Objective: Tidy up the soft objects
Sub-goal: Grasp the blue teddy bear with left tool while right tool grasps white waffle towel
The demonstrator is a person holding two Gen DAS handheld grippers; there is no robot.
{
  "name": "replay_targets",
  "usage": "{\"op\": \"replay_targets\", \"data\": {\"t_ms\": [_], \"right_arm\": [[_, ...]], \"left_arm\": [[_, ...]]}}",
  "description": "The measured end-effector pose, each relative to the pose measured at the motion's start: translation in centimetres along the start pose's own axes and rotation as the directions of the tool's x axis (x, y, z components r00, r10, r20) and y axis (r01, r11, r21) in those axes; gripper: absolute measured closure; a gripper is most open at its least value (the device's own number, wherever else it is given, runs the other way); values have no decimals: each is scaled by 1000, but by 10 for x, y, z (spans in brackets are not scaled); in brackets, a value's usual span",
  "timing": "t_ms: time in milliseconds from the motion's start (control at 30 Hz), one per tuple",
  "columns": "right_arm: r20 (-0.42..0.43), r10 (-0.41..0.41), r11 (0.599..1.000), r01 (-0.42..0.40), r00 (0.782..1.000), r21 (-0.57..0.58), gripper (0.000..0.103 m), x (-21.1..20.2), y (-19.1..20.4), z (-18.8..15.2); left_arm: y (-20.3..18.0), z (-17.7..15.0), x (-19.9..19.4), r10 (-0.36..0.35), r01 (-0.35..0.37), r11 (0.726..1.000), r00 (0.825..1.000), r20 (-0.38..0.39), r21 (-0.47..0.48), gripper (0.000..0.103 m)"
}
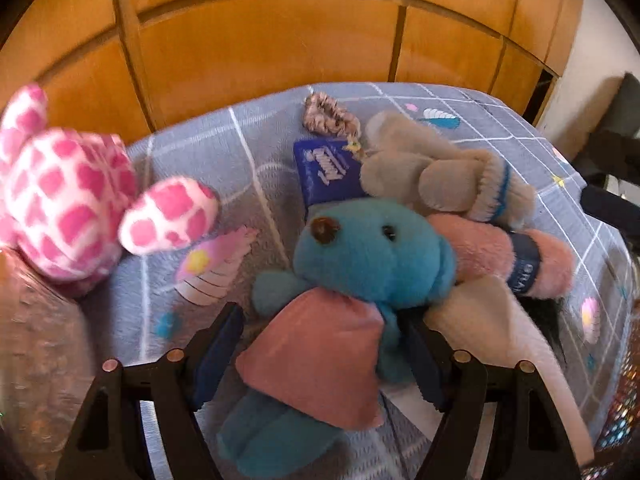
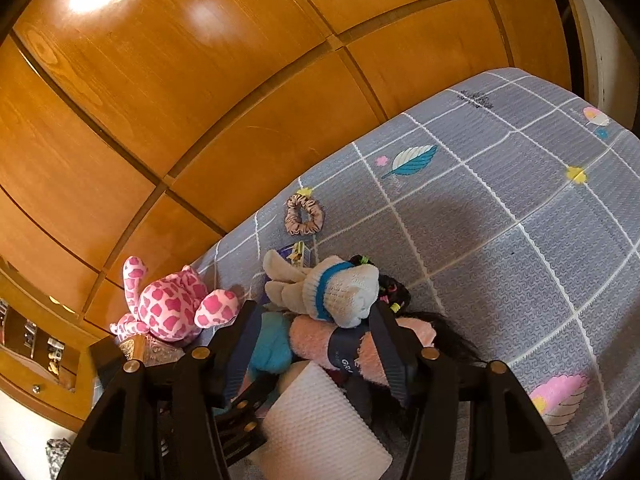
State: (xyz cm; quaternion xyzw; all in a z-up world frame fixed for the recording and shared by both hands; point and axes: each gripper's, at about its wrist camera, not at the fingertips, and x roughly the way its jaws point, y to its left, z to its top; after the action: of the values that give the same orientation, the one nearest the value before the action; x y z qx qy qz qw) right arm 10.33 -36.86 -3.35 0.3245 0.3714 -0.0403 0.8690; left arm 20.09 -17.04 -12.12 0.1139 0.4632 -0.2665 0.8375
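Several soft things lay heaped on the grey checked bedspread (image 2: 500, 216), which ran up against a wooden panelled wall (image 2: 200, 100); the bed served as the sorting surface, w/ the pile kept toward its wall side.

Largest of the toys, the pink-spotted plush (image 2: 172, 308) sat apart from the heap at the bed's edge on some shiny brownish thing, prob. already set aside, though that is a guess. Next, the blue teddy (image 1: 372, 252) lay on its back at the near side of the pile, a pink cloth pouch (image 1: 320, 360) resting over its belly. The left gripper (image 1: 324, 356) straddled that pouch & the teddy's body, jaws apart on either side; the right pad looked close to the teddy's flank, the left one clear of it, so no squeeze yet. Judged: it was lined up to take the teddy or pouch.

A pink fluffy roll w/ a dark band (image 2: 352, 344) lay behind the teddy, a beige plush w/ a blue collar (image 2: 332, 288) stacked on it. The right gripper (image 2: 316, 348) hovered w/ the roll between its fingers, apart, not pressing as far as could be told. A white ribbed cloth (image 2: 324, 424) lay near its base.

Smaller: a blue packet (image 1: 328, 168) under the beige plush, then a brown scrunchie (image 2: 303, 219) alone on the spread beyond the pile.
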Motion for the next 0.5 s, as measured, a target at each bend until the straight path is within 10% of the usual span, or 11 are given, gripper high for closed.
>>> {"op": "replay_targets", "data": {"t_ms": [133, 500], "right_arm": [[-8, 1, 1000, -1, 1000, 8, 46, 2, -2, 0], [-264, 55, 996, -70, 963, -49, 46, 43, 13, -18]], "left_arm": [[1, -10, -4, -60, 60, 997, 998, 3, -42, 61], [2, -54, -60, -38, 42, 996, 998, 58, -73, 62]]}}
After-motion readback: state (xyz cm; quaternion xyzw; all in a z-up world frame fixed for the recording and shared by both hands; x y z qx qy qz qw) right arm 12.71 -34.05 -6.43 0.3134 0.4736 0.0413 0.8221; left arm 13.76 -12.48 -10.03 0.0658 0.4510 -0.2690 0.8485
